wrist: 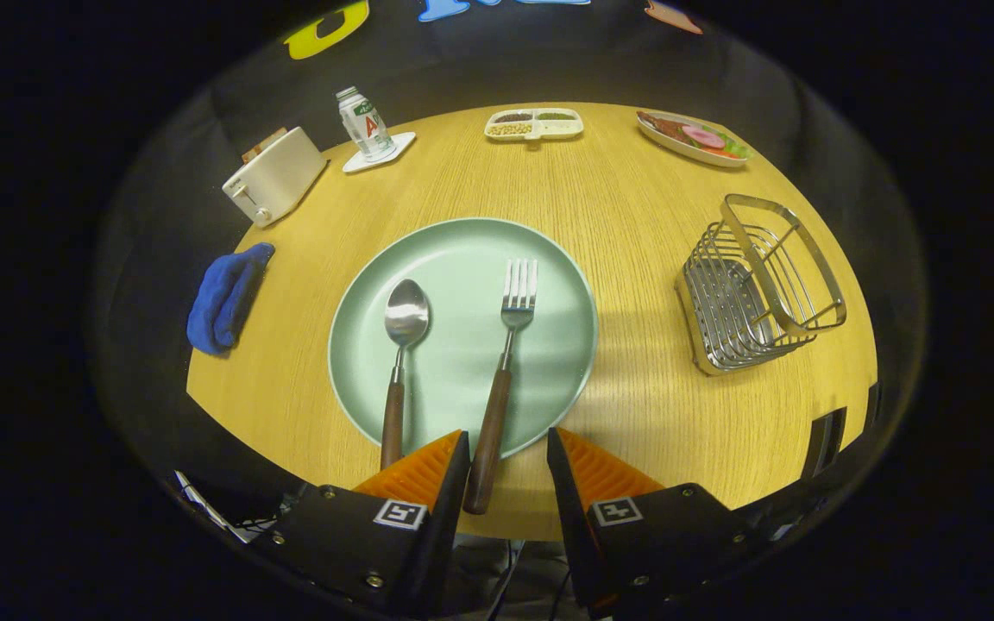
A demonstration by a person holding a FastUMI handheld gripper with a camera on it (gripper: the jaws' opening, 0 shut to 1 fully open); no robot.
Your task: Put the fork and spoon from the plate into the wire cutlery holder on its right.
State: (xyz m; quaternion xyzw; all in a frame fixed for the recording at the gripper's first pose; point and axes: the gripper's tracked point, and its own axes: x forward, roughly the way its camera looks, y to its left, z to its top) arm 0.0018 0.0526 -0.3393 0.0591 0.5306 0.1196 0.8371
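fork [506, 362] handle overhangs plate [462, 250] rim, between wide-open hand-held gripper [508, 442] fingers, untouched.

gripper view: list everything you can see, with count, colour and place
plate: 1, pale green, middle of the table, just ahead of the tongs
spoon: 1, steel with wooden handle, on the plate's left half
fork: 1, steel with wooden handle, right of the spoon, handle end between the fingers
wire cutlery holder: 1, silver, right of the plate
toaster: 1, cream, far left
bottle: 1, clear, on a white coaster
divided dish: 1, white, far side
food plate: 1, white, far right
cloth: 1, blue, left of the plate
table: 1, light wood
tongs: 1, open, nothing gripped
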